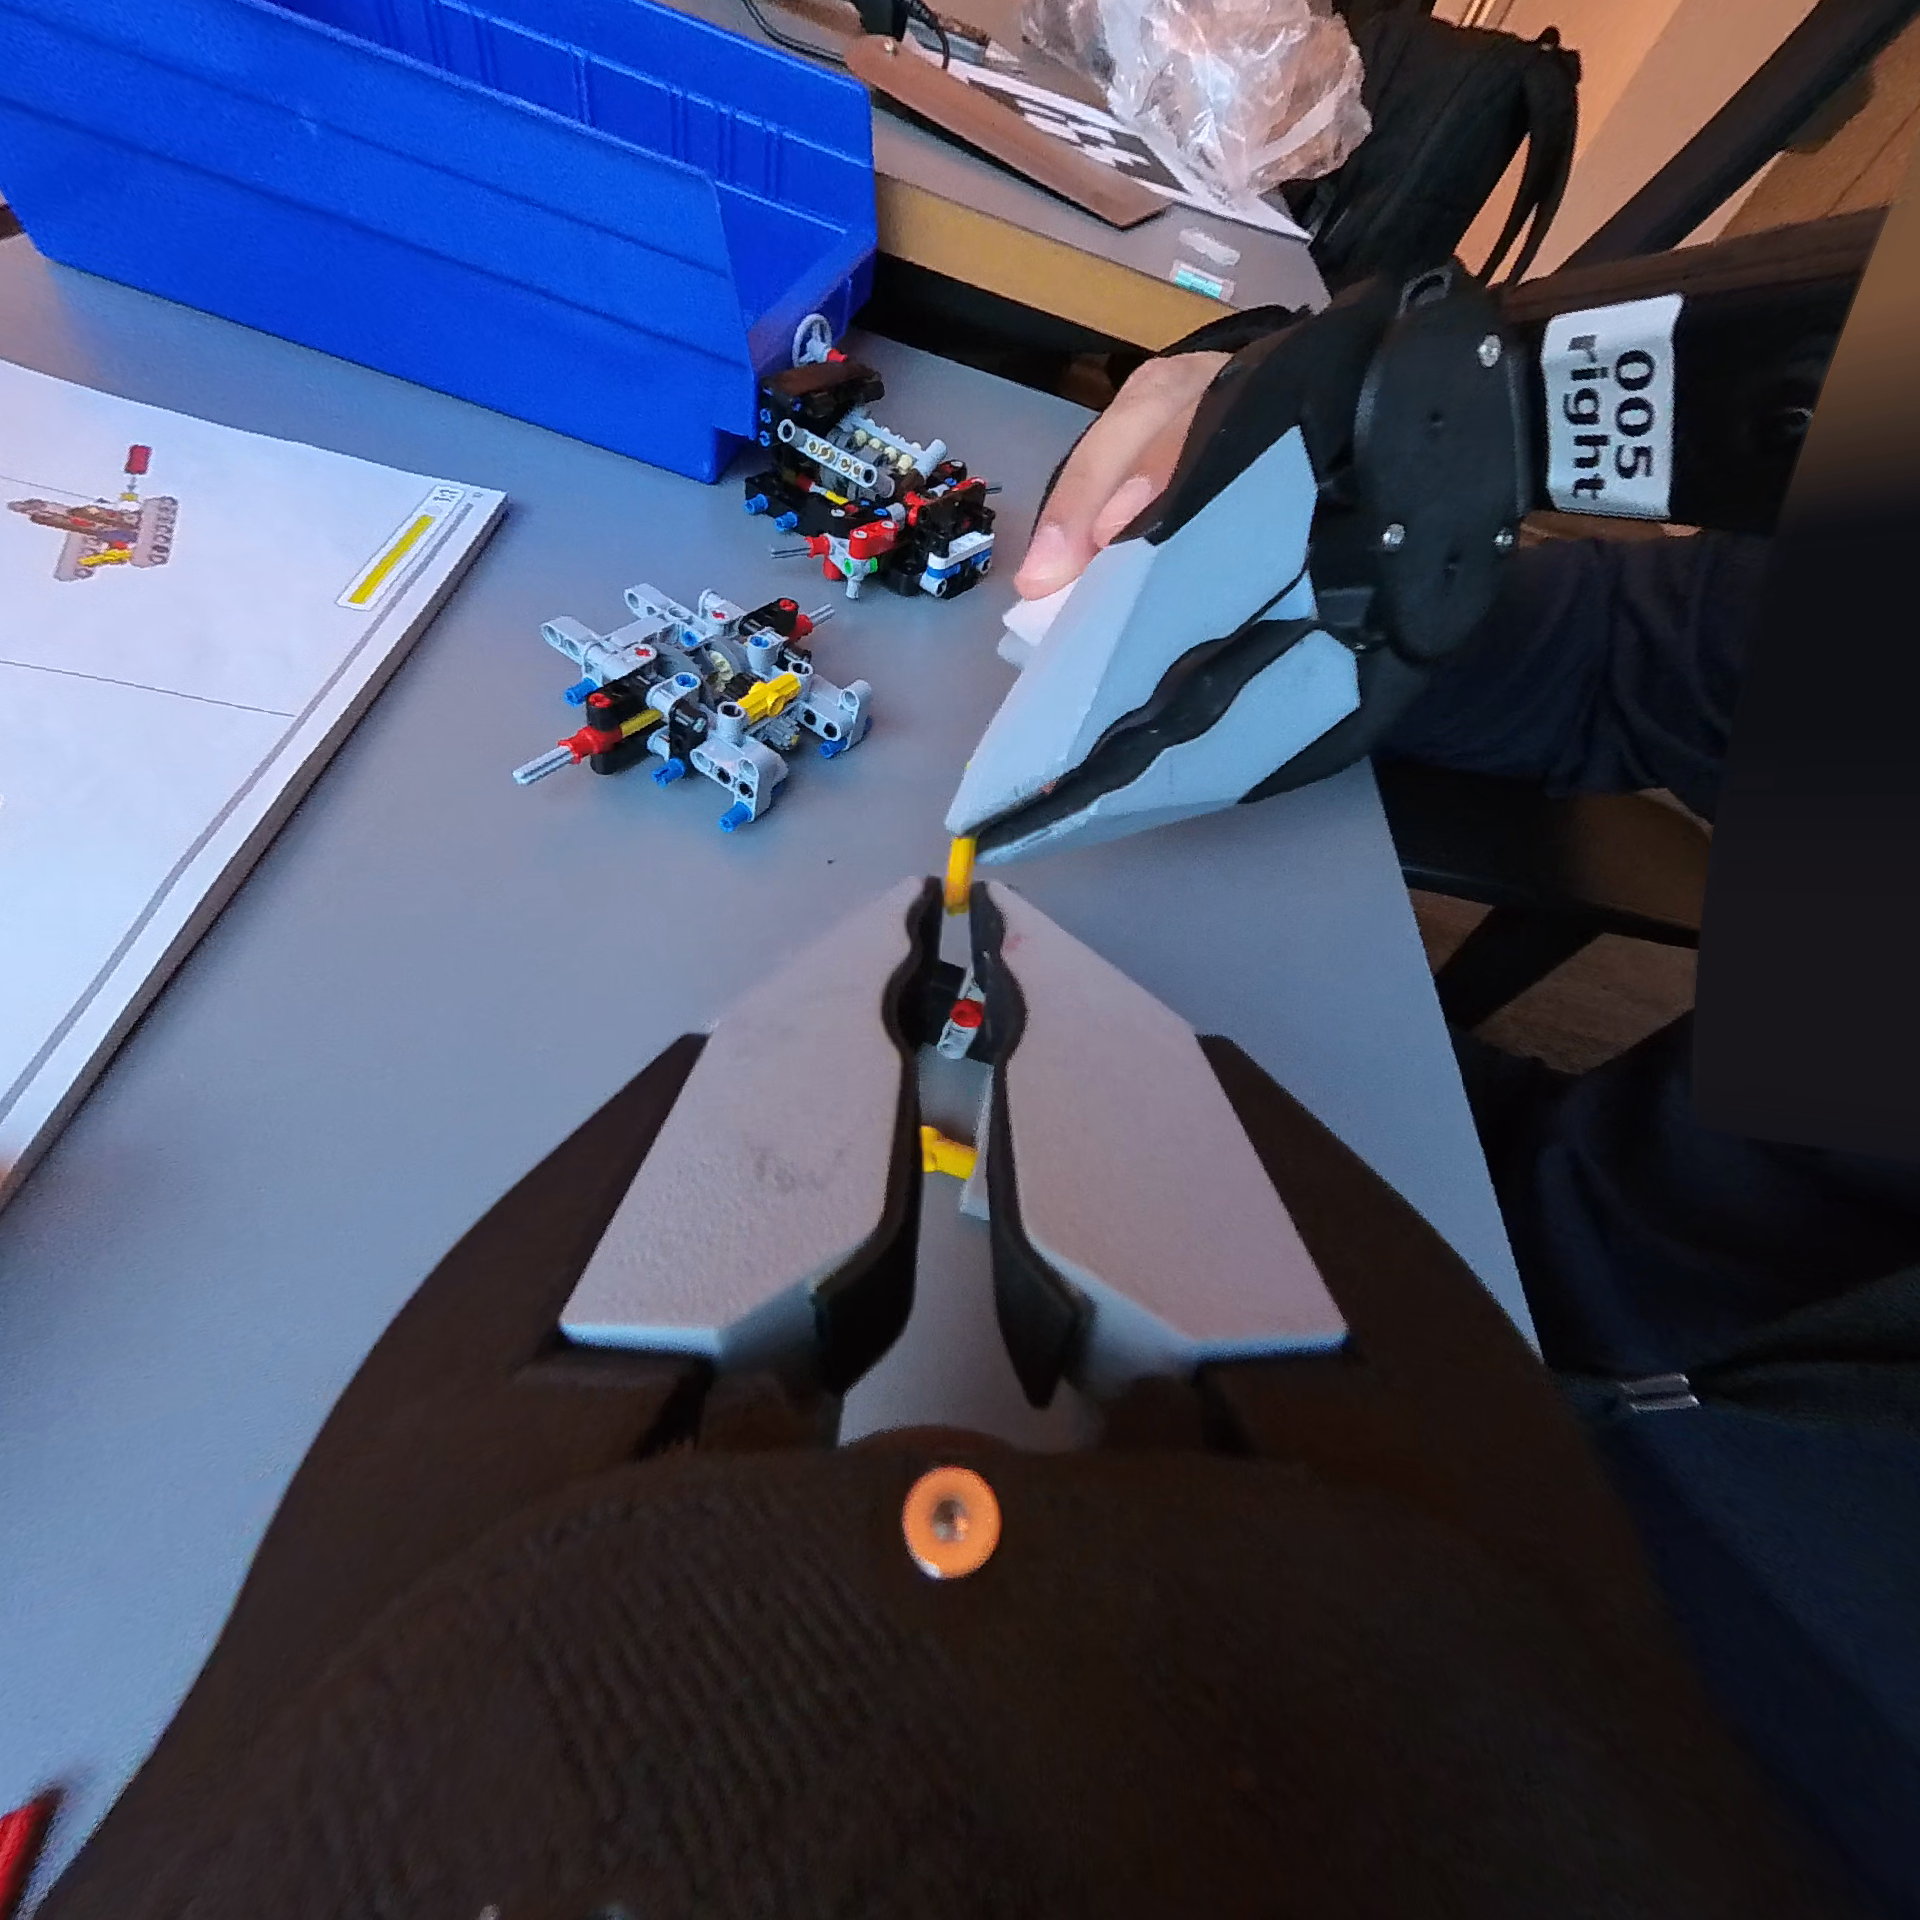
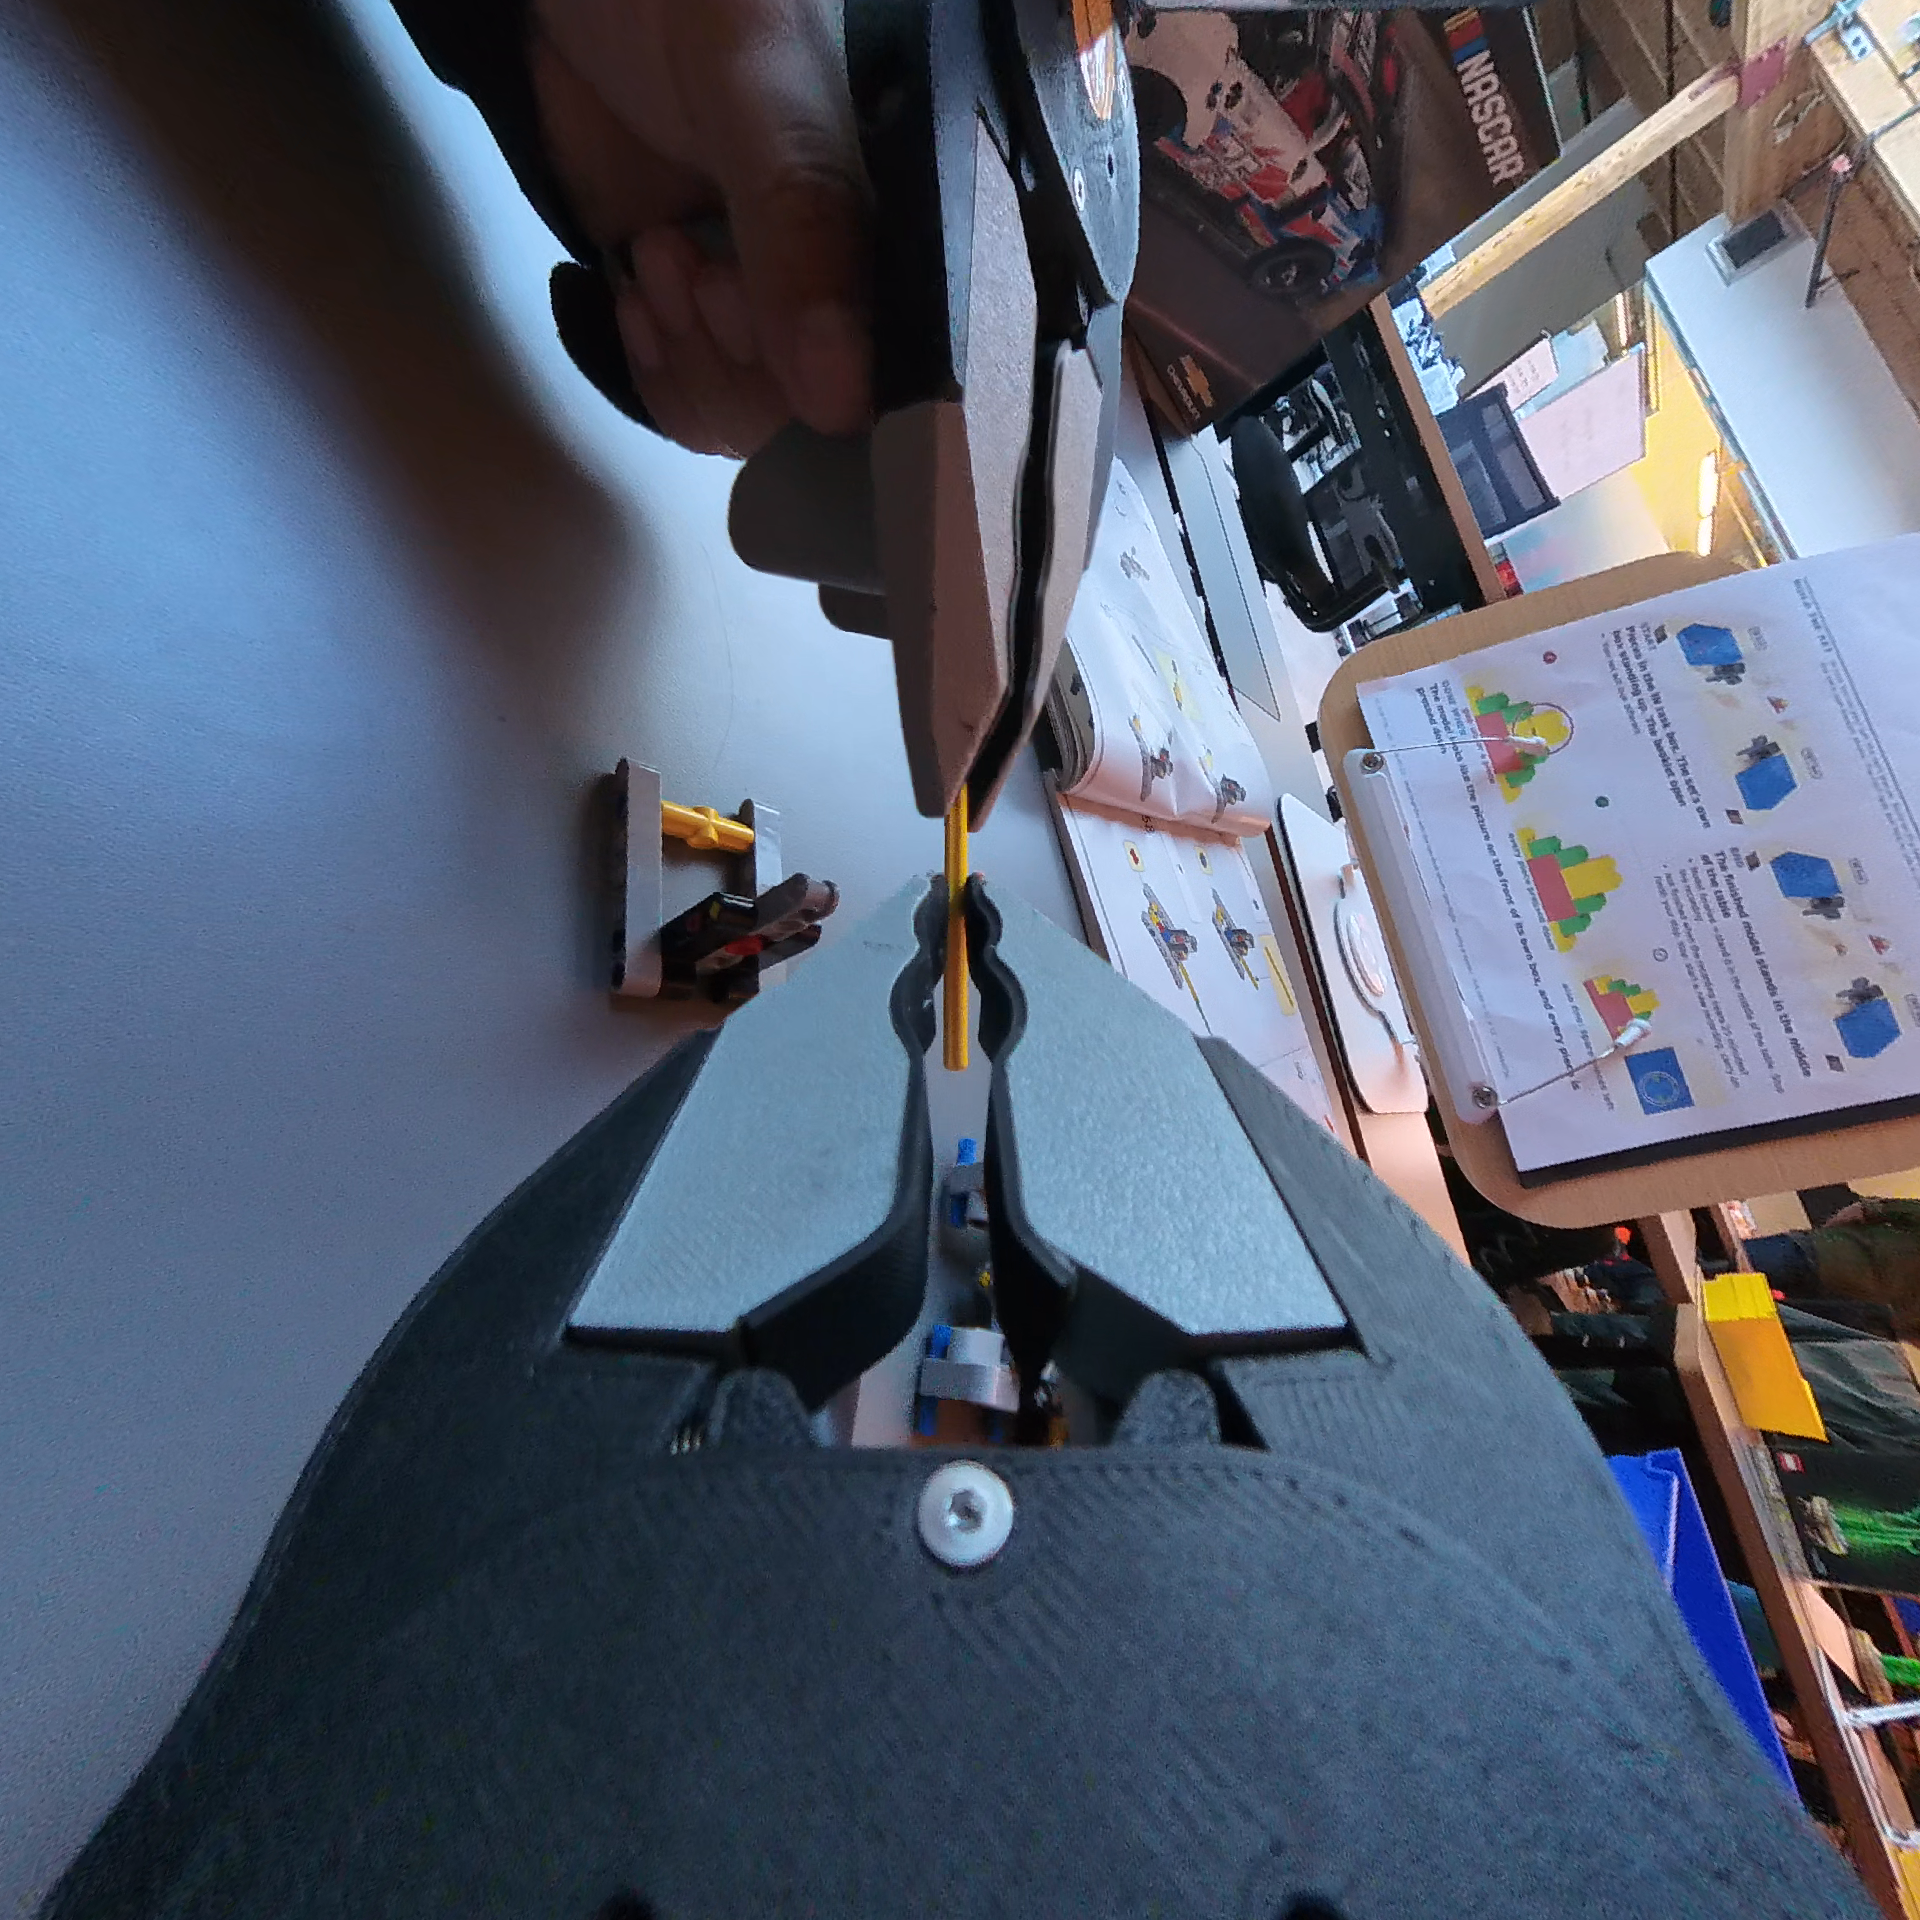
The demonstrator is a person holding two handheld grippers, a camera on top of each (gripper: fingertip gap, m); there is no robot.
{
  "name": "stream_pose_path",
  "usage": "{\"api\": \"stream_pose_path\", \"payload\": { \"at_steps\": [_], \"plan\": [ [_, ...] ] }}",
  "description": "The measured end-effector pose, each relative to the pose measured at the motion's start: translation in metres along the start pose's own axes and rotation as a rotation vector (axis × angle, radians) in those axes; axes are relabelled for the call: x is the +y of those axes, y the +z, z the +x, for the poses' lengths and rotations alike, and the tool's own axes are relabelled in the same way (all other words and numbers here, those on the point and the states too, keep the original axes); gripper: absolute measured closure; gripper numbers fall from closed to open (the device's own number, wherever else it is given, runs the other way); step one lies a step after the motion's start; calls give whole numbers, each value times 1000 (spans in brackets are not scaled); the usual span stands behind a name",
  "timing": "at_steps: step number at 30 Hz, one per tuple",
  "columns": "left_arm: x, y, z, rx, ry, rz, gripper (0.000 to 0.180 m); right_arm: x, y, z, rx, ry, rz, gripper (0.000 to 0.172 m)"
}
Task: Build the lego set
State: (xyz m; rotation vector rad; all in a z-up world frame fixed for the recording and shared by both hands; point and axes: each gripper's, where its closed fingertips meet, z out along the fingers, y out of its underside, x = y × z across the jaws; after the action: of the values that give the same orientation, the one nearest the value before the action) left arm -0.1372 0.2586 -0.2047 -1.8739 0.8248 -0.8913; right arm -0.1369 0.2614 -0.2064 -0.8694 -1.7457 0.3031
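Yellow rod (image 2: 955,935) partly hidden inside both sets of fingers. Blue bin (image 1: 436,208) cut off at the picture's edge. Small grey assembly (image 1: 961,1023) mostly concealed behind fingers.

Stood in a warm-lit workroom: grey table (image 1: 312,1039), wooden desk (image 1: 1039,239) behind, black office chair (image 2: 1283,520), cluttered wooden shelving (image 2: 1766,1455) alongside.

Thin yellow axle (image 2: 955,935), gripped at both ends

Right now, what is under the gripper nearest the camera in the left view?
Through the slit of the left gripper, a small brick assembly with red and yellow parts lies on the grey table. The fingers cover the rest; both grippers pinch a yellow rod.
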Motion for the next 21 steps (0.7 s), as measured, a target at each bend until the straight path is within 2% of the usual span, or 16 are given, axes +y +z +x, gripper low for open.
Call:
{"api": "stream_pose_path", "payload": {
  "at_steps": [8,15,21],
  "plan": [
    [0,1,1,-18,25,-3,179,1,1,-1,-35,56,27,172],
    [-4,3,4,37,-53,32,179,0,-6,0,-84,125,88,172],
    [-4,2,0,48,-98,50,179,7,-9,1,-108,164,83,172]
  ]
}}
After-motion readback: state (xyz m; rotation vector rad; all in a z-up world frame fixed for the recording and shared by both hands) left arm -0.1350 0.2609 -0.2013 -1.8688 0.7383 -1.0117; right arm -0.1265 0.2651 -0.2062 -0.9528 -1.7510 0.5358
